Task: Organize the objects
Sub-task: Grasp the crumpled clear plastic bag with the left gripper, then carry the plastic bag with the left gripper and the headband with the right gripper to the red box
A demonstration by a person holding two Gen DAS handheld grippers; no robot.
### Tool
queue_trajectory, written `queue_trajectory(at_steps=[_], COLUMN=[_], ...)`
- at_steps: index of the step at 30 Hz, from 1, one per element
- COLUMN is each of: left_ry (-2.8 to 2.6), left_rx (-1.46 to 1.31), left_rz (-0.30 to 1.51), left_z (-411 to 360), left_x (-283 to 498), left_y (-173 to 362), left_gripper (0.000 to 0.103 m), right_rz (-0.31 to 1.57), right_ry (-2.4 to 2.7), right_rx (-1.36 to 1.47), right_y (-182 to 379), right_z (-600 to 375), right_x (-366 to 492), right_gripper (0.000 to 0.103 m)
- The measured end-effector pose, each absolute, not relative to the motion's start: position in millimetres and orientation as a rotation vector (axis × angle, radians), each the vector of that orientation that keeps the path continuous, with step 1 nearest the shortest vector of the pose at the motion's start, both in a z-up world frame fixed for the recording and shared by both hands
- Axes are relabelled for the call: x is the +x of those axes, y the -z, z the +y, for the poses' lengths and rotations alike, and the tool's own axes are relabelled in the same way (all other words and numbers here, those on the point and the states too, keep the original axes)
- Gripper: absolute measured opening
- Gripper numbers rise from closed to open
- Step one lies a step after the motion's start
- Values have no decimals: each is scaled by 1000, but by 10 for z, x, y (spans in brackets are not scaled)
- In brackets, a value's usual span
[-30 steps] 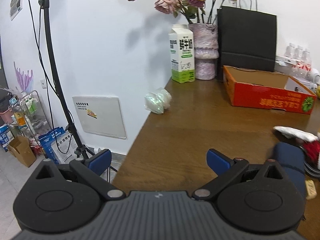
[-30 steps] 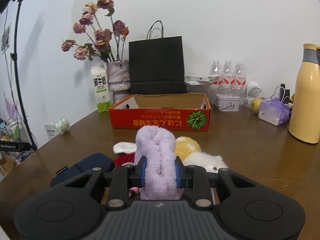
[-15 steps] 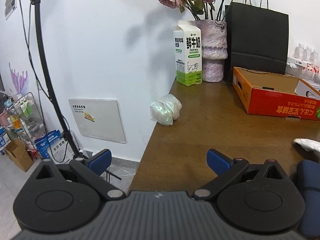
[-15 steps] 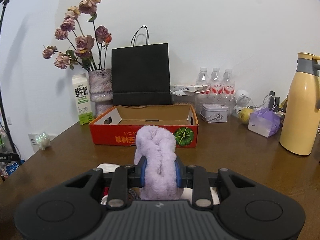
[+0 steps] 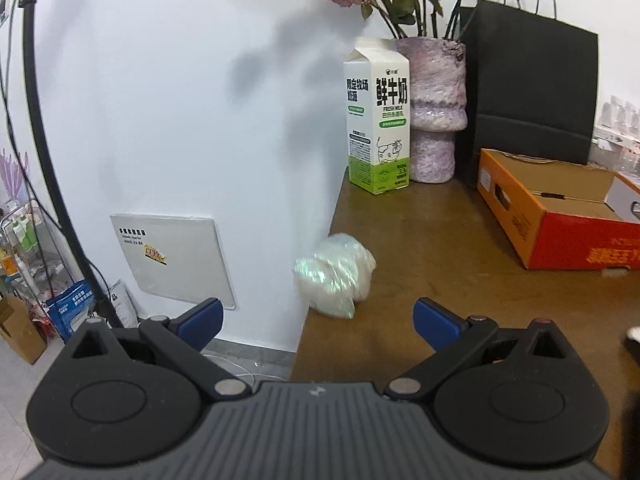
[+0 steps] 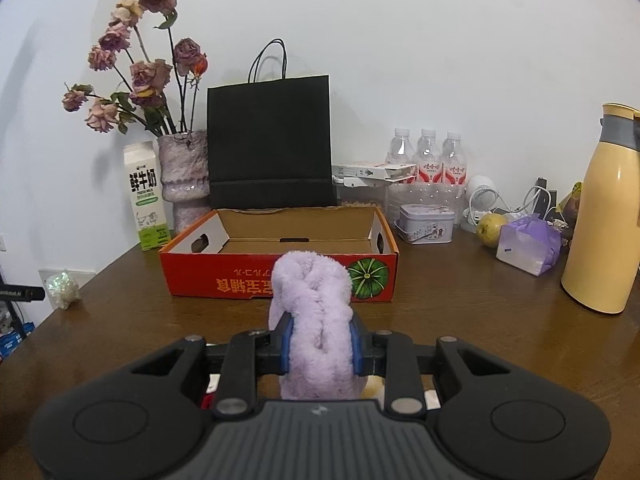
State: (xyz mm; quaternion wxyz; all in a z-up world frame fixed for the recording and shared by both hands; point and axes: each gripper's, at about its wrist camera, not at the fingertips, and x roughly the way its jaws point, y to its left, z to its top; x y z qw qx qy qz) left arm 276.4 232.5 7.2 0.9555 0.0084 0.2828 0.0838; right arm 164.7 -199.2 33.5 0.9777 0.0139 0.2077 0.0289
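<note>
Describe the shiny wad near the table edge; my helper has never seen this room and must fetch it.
Find the milk carton beside the vase at the wall end of the table. Follow that table edge toward the camera to the wad. It is the only crumpled, pearly white lump there, lying alone and apart from the red box.

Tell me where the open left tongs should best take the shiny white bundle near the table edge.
Probably across its bulging middle: the shiny white bundle is a soft crumpled lump without a handle. Come from the near side, angled down, the left tongs straddling it, since it overhangs the table edge.
</note>
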Motion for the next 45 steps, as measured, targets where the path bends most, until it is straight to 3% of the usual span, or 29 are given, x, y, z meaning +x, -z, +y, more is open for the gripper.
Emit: queue_trajectory(at_steps=[12, 14, 15, 16, 29, 45], left_ry=[-157, -136, -117, -98, -88, -15], left_rx=[-8, -27, -40, -59, 84, 31], left_rz=[590, 596, 601, 615, 490, 421], left_z=[2492, 2506, 2510, 2520, 2090, 1204], left_x=[3468, 3538, 3561, 3583, 3058, 1625], left_y=[178, 223, 243, 263, 9, -379], left_gripper=[103, 85, 55, 37, 34, 36], right_rz=[440, 446, 447, 448, 435, 384], right_ry=[-6, -2, -2, -2, -40, -165], right_rx=[23, 20, 18, 17, 35, 26], right_y=[-316, -305, -299, -296, -318, -395], right_z=[-1947, -1947, -1950, -1951, -1997, -2064], right_x=[1946, 1972, 1974, 1977, 1788, 1177], right_gripper=[26, 26, 26, 26, 26, 26])
